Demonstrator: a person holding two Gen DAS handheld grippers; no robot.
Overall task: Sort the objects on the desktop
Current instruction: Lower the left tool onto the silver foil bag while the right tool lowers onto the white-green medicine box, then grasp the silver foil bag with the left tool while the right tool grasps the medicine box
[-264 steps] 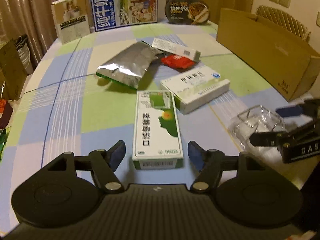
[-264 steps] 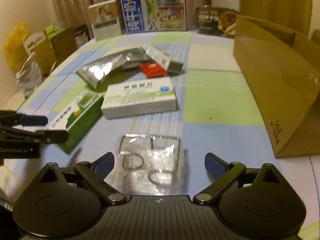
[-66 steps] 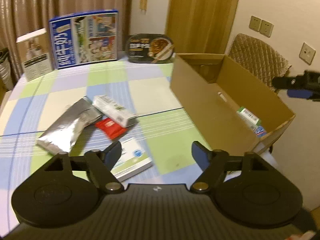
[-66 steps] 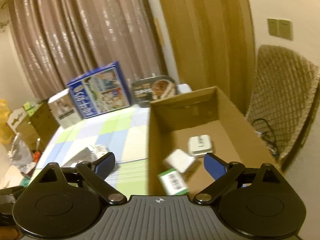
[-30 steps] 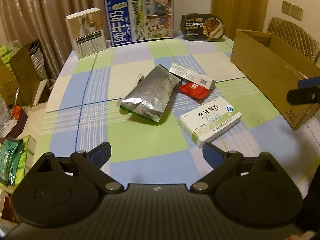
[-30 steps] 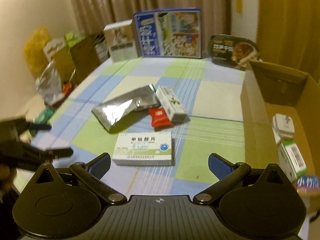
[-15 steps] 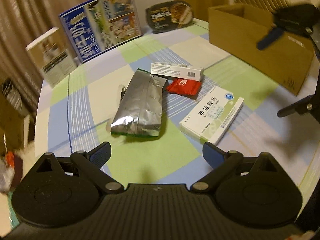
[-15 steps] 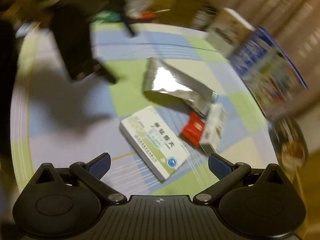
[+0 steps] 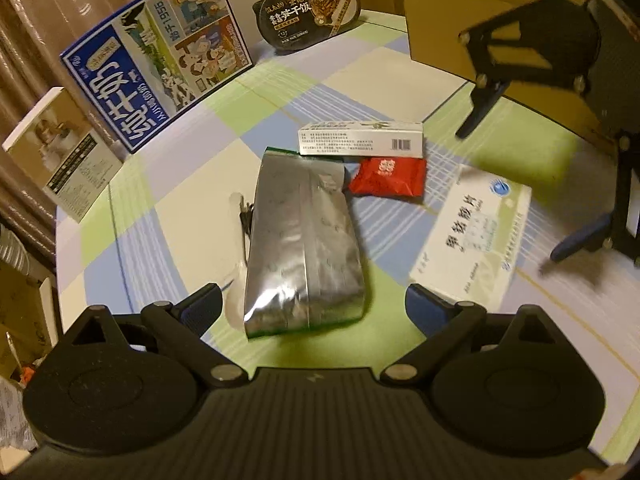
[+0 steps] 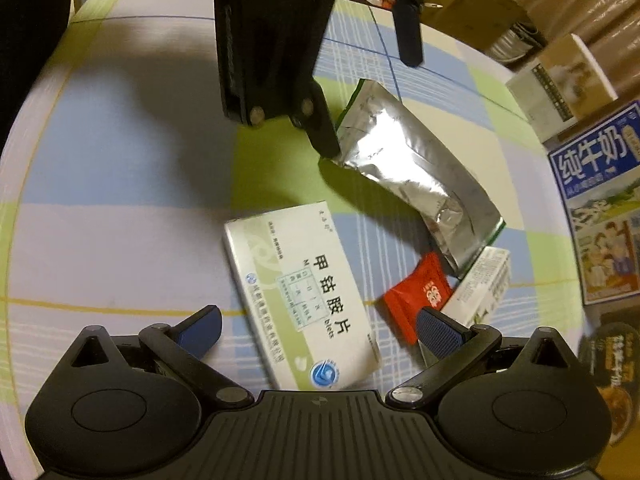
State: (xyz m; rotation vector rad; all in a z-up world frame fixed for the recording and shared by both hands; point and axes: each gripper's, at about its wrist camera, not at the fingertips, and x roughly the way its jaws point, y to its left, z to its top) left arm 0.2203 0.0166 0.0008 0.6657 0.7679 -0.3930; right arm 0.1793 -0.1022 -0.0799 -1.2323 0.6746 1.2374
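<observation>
Hovering low over the checked surface (image 9: 192,200), the left tool (image 9: 314,312) has its blue pads spread wide, and the silver foil pouch (image 9: 304,248) lies right between them at the centre of the left view. In the right view, the right tool (image 10: 320,330) is spread too, with the white medicine box (image 10: 304,304) lying between its fingers at lower centre. The red sachet (image 10: 420,296) sits just right of that box, touching the slim white carton (image 10: 484,284).
</observation>
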